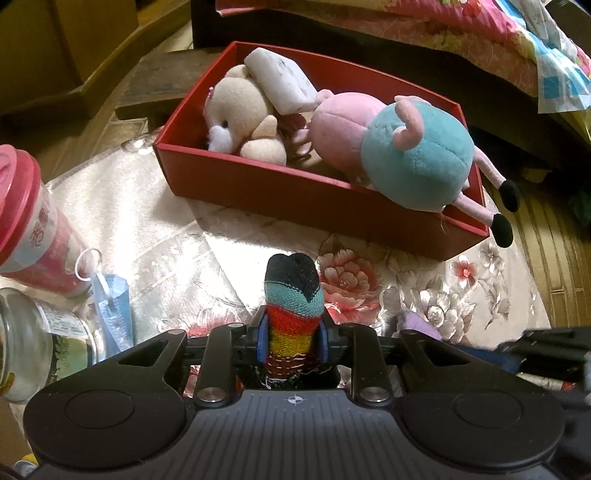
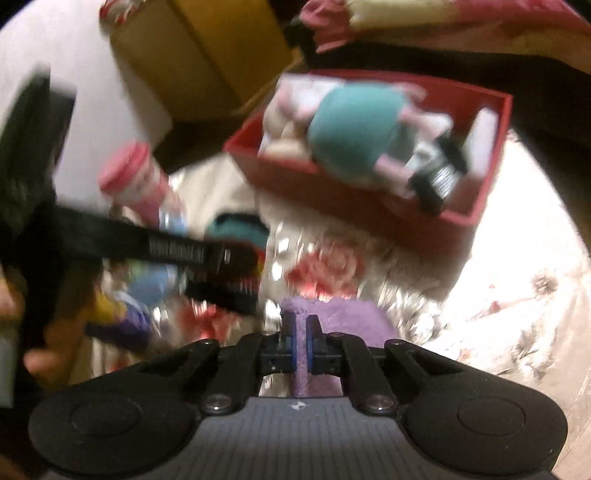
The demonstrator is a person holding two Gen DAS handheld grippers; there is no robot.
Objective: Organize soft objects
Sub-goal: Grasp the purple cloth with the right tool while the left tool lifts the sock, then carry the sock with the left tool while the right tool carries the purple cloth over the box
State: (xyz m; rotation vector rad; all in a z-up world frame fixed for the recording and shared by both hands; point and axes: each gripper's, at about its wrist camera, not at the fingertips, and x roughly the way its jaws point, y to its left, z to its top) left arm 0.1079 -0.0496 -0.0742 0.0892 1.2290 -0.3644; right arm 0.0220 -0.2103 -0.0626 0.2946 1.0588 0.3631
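My left gripper point(image 1: 291, 339) is shut on a rainbow-striped knitted sock point(image 1: 293, 295) with a black toe, held above the floral cloth point(image 1: 177, 251). A red box point(image 1: 295, 192) lies ahead; it holds a cream plush bear point(image 1: 240, 114), a white pad point(image 1: 280, 79) and a pink-and-teal plush pig point(image 1: 402, 147) whose legs hang over the right rim. My right gripper point(image 2: 301, 328) is shut on a purple soft cloth point(image 2: 343, 317) lying on the floral cloth. The right wrist view is blurred; the red box point(image 2: 332, 192) and the left gripper point(image 2: 207, 258) show there.
A pink-lidded cup point(image 1: 29, 221), a glass jar point(image 1: 33, 343) and a blue face mask point(image 1: 112, 306) sit at the left of the floral cloth. A wooden stool point(image 1: 159, 77) and a pink quilt point(image 1: 461, 33) lie behind the box. Bamboo matting point(image 1: 554, 258) is at the right.
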